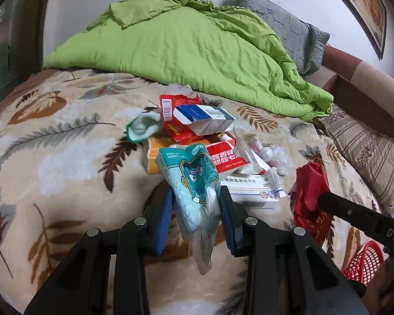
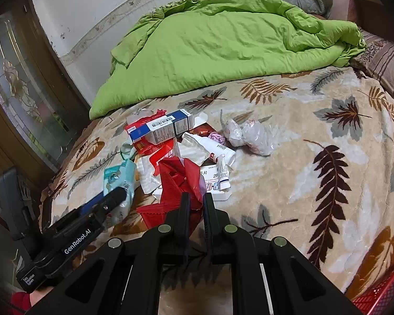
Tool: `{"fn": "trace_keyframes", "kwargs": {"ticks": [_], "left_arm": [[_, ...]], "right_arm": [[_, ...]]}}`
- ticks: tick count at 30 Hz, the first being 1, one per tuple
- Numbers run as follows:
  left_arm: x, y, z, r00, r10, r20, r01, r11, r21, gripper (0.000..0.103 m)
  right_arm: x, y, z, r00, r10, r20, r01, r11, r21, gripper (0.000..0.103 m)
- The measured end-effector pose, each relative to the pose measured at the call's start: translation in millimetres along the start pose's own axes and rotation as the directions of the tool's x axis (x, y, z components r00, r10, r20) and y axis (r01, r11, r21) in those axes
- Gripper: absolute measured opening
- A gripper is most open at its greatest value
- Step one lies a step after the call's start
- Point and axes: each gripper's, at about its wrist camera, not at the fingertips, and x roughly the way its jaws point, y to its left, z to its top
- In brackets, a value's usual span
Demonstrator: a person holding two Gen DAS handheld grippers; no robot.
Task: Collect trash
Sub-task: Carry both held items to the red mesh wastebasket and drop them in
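On the leaf-patterned bed (image 1: 65, 157), left of the trash pile (image 1: 210, 136), the left tool (image 1: 197, 204) is clamped on a pale-blue cartoon tissue pack (image 1: 194, 181). Right of the pile, the right tool (image 2: 196, 204) is pinched together on a red plastic bag (image 2: 181, 181).

— Where does the trash lie?
— Heaped mid-bed on the blanket (image 1: 65, 157), before the quilt (image 1: 183, 52).
— On top?
— A carton (image 1: 205, 118); the crumpled film (image 2: 252, 134) lies right of the heap.
— And the tools?
— Left tool (image 1: 197, 210) pinches a tissue pack (image 1: 194, 181) at the heap's near edge; right tool (image 2: 196, 202) nips a bag (image 2: 183, 178) beside it. A basket (image 1: 365, 262) sits at the bed's right edge.
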Motion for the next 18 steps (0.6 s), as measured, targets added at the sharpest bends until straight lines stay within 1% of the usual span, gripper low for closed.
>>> {"fn": "trace_keyframes", "kwargs": {"ticks": [8,11,14,16,18], "left_arm": [[-2.6,-10.2,-2.7,0.999,-0.042,0.003,0.042,0.999,0.033,0.033],[-4.8,-19.4,-4.3,0.996,-0.094,-0.005,0.094,0.994,0.050,0.033],[-8.6,-39.3,-8.3,0.988,-0.156,-0.020,0.158,0.982,0.104,0.033],[-13.2,-58.1,-12.5,0.977,-0.209,-0.037,0.212,0.967,0.138,0.033],[-17.4,-75.9,-16.0,0.962,-0.266,-0.065,0.273,0.948,0.163,0.034]], "right_arm": [[-2.5,-3.2,0.5,1.000,0.006,0.006,-0.006,1.000,0.018,0.010],[-10.6,-14.7,-0.7,1.000,0.024,0.005,-0.024,0.998,0.060,0.010],[-32.5,-34.2,-4.5,1.000,0.016,0.014,-0.017,0.996,0.093,0.010],[-53.4,-50.4,-9.2,1.000,0.004,0.026,-0.007,0.993,0.118,0.010],[-74.4,-66.8,-13.8,0.999,-0.018,0.035,0.013,0.989,0.145,0.010]]}}
